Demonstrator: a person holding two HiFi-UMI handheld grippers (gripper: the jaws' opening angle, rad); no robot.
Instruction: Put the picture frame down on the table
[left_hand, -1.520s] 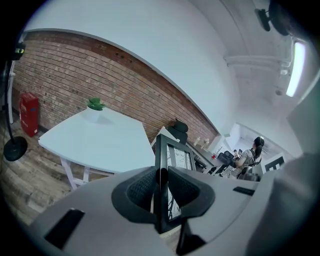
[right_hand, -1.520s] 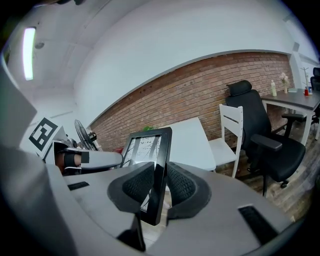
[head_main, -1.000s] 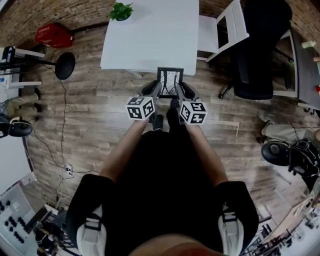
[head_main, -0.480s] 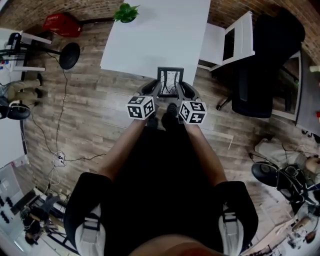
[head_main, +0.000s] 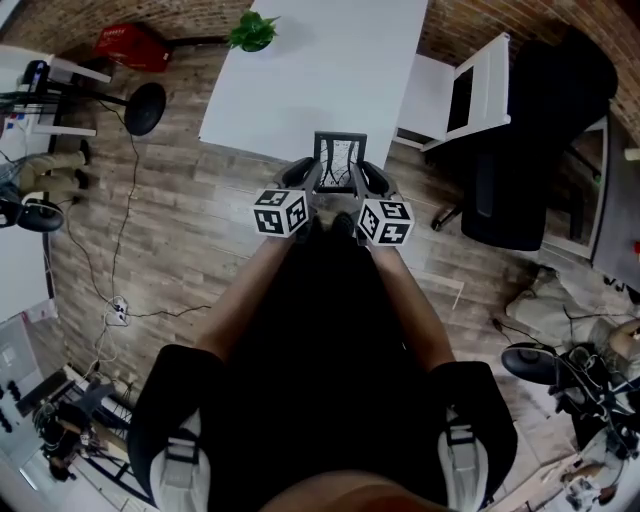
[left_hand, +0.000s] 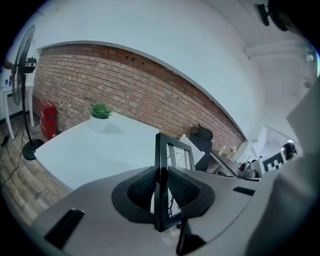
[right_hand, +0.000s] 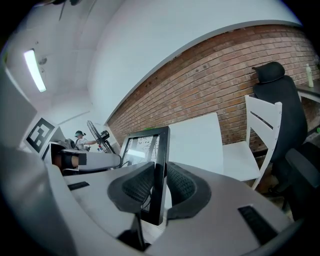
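A black picture frame (head_main: 340, 160) with a pale sketch in it is held upright between both grippers, above the near edge of the white table (head_main: 320, 70). My left gripper (head_main: 312, 178) is shut on the frame's left side bar and my right gripper (head_main: 362, 180) on its right side bar. In the left gripper view the frame (left_hand: 176, 156) stands edge-on between the ribbed pads, gripper (left_hand: 161, 187) pinching it. The right gripper view shows the frame (right_hand: 144, 149) clamped the same way by that gripper (right_hand: 159, 187), with the table (right_hand: 197, 137) beyond.
A potted green plant (head_main: 247, 28) stands at the table's far left corner. A white chair (head_main: 455, 85) and a black office chair (head_main: 530, 130) are right of the table. A fan's round base (head_main: 145, 108), a red box (head_main: 133, 45) and floor cables lie left.
The person has stepped forward, so the table has come nearer and the frame's top now overlaps its near edge. Both grippers keep their hold on the frame.
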